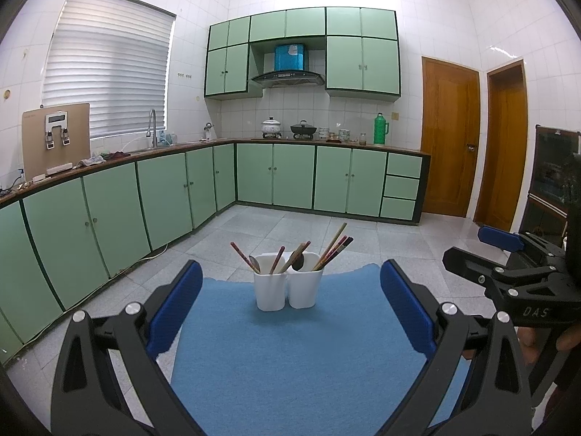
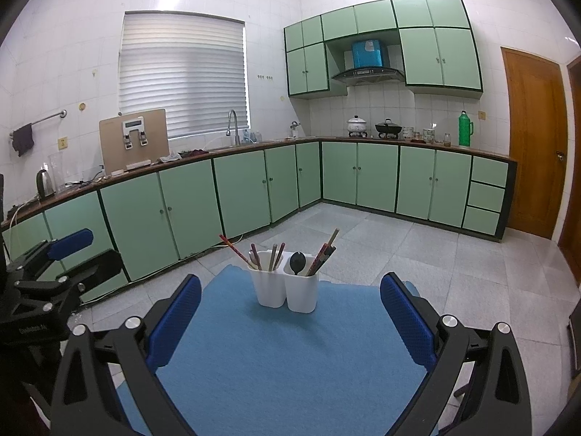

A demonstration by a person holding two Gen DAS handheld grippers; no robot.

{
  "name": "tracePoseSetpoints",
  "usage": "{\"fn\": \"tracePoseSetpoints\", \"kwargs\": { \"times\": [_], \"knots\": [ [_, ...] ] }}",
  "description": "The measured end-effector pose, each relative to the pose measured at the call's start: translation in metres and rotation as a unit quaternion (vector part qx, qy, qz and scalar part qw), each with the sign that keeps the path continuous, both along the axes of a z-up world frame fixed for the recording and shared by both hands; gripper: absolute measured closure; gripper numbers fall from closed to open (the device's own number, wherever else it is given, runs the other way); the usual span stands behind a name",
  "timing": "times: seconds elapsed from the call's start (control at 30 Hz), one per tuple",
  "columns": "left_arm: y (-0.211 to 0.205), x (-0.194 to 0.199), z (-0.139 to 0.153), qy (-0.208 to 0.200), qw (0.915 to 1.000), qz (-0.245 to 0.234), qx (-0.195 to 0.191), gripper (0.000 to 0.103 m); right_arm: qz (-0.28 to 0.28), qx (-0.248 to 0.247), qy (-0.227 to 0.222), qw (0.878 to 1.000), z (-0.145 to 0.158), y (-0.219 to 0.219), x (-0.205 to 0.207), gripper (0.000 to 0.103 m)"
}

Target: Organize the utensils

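Two white plastic utensil cups stand side by side, touching, near the far edge of a blue felt mat (image 1: pixel 297 356) that covers the work surface. Seen from the left wrist camera, the left white cup (image 1: pixel 269 290) holds several reddish-brown chopsticks (image 1: pixel 239 254) that lean outward and the bowl of a metal spoon (image 1: pixel 254 263), while the right white cup (image 1: pixel 305 289) holds a tight bundle of chopsticks (image 1: pixel 332 249) that fans toward the upper right, together with a dark spoon (image 1: pixel 298 262) whose bowl shows just above the rim. The right wrist camera shows the same pair from the other side of centre, with the black spoon bowl standing upright in the right-hand cup. The left gripper (image 1: pixel 290 305) has its black arms and blue padded fingers (image 1: pixel 174 309) spread wide apart over the near part of the mat, with nothing between them, and the cups sit well ahead of the fingertips. The right gripper (image 2: pixel 290 309) is likewise spread wide and empty, its blue pads (image 2: pixel 408 323) flanking the mat, with the cups ahead of it. Each camera catches the other gripper at the frame's side, beside the mat. Behind the mat lie a grey tiled floor (image 1: pixel 254 229) and pale green kitchen cabinets (image 1: pixel 163 196).
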State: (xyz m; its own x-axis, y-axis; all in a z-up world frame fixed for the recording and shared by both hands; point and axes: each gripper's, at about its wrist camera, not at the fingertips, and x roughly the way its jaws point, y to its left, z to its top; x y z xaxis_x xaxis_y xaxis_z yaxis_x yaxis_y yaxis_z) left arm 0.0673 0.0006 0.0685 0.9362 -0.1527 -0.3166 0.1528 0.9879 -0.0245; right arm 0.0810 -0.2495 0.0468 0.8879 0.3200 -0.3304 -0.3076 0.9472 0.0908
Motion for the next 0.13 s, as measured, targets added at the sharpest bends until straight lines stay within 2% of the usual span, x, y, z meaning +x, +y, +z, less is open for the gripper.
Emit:
{"fn": "tracePoseSetpoints", "kwargs": {
  "times": [0.13],
  "knots": [
    [0.0001,-0.0004,0.0007,0.001,1.0000,0.000,-0.002,0.008,0.000,0.000,0.000,1.000,0.0002,-0.0002,0.0001,0.006]
  ]
}}
